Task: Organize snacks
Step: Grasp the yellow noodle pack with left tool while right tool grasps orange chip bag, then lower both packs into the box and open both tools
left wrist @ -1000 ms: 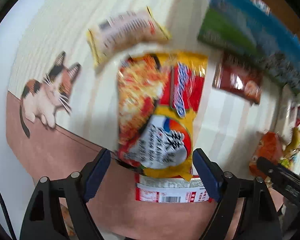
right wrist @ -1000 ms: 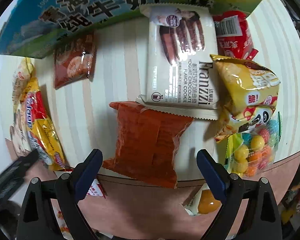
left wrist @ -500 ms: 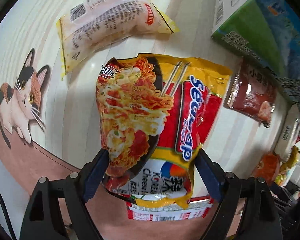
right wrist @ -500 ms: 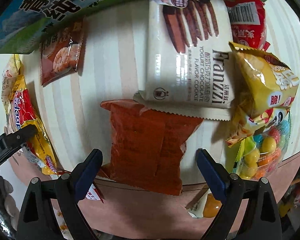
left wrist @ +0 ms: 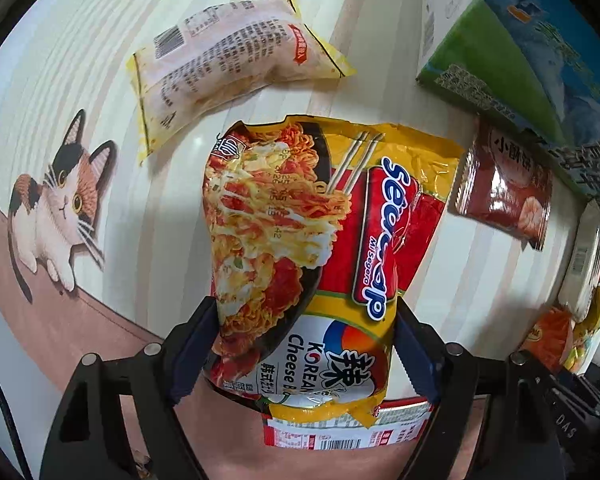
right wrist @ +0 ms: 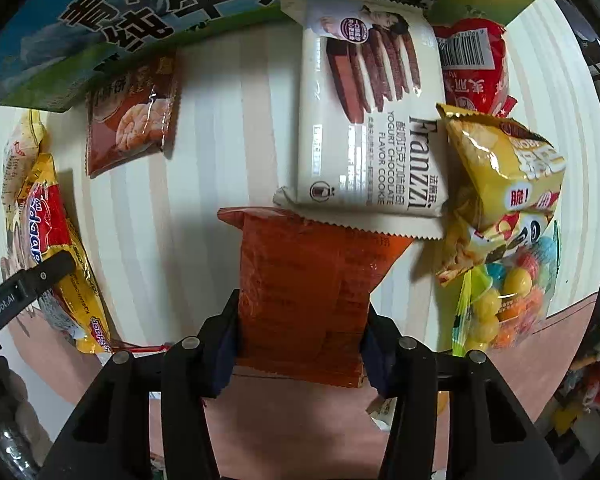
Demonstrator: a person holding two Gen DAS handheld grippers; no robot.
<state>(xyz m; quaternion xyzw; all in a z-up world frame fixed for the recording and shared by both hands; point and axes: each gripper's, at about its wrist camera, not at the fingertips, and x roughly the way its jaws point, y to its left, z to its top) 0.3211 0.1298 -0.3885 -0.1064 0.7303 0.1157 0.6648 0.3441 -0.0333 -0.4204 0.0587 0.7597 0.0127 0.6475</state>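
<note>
Left gripper (left wrist: 304,354) pointed down at the striped tabletop (left wrist: 60,80), jaws closing with the yellow-red instant noodle packet (left wrist: 320,248) between them; pads touched both packet edges. Packet lay flat, partly over a red-white wrapper (left wrist: 340,432). Pale yellow-edged snack bag (left wrist: 228,52) sat just beyond it, small brown cracker pack (left wrist: 504,192) to its right, beside the milk carton box (left wrist: 520,48). Right gripper (right wrist: 300,340) closing too, pads pressed on the orange snack bag (right wrist: 304,288), whose far end was tucked under the Franzzi cookie pack (right wrist: 372,120). Yellow chip bag (right wrist: 500,176) and candy-ball bag (right wrist: 508,300) lay right of it.
</note>
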